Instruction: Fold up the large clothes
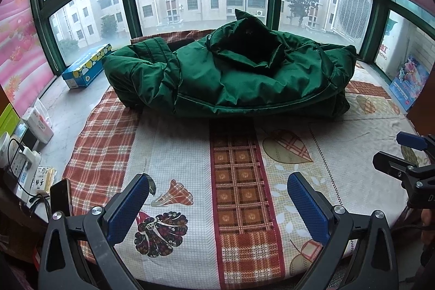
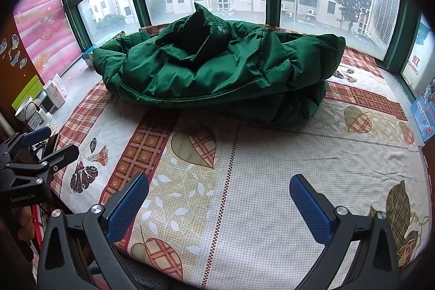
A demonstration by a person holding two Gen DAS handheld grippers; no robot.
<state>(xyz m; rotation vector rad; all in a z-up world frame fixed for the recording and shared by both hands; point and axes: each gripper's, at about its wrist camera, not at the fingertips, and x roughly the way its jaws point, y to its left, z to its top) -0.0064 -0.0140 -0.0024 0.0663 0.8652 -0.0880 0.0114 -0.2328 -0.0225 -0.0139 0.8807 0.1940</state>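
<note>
Green puffer jacket point(image 1: 231, 72) lying bunched at the bedsheet's point(image 1: 179, 154) far edge (window side); left gripper point(image 1: 217, 189) and right gripper point(image 2: 218, 189) hovering spread wide, gripping nothing.

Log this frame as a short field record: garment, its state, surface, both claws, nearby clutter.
garment: green padded jacket
state: bundled in a puffy heap, hood or collar standing up on top; not flat
surface: patterned bedsheet with plaid strips and leaf prints, under a bay window
left claw: open, empty, hovering over the sheet short of the jacket
right claw: open, empty, likewise short of the jacket
contact: neither claw touches the garment
clutter: blue tissue box on the sill left of the jacket
</note>
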